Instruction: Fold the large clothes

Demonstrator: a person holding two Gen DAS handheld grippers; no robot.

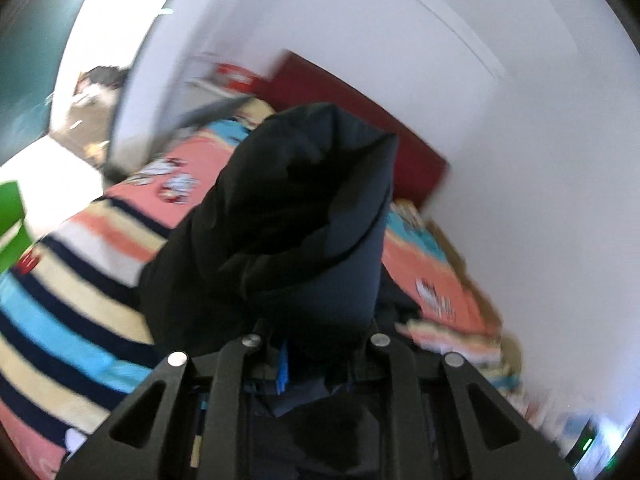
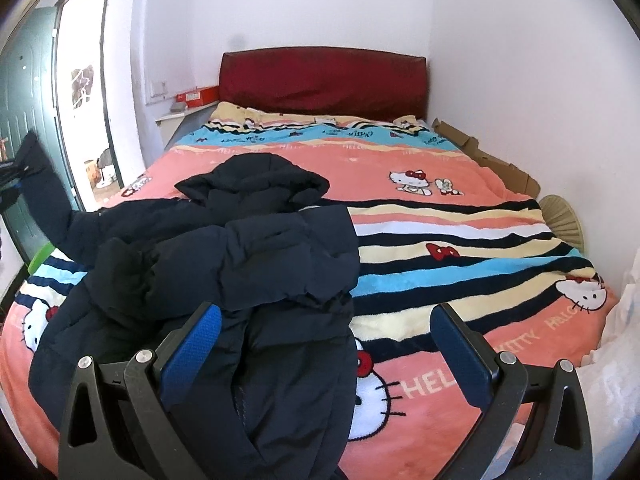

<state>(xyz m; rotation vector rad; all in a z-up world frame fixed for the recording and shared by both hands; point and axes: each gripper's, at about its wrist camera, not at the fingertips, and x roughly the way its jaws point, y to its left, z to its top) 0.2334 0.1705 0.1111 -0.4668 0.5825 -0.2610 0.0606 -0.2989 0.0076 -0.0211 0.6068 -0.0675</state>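
A dark navy puffer jacket (image 2: 224, 248) lies crumpled on the left half of the bed, hood (image 2: 256, 176) toward the headboard. One sleeve (image 2: 48, 184) is stretched up and out to the left, where my left gripper (image 2: 10, 178) holds its end. In the left wrist view the sleeve (image 1: 304, 208) bunches up in front of the camera and hides the fingertips of the left gripper (image 1: 316, 344), which is shut on it. My right gripper (image 2: 326, 312) is open above the jacket's near hem, blue pads (image 2: 192, 344) wide apart, nothing pinched.
The striped cartoon-cat blanket (image 2: 460, 240) covers the bed up to a red headboard (image 2: 324, 80). Cardboard (image 2: 488, 160) and a fan (image 2: 560, 220) line the right wall. White cloth (image 2: 612, 360) lies at the right. A green object (image 2: 40, 258) and a dark door (image 2: 24, 92) stand at the left.
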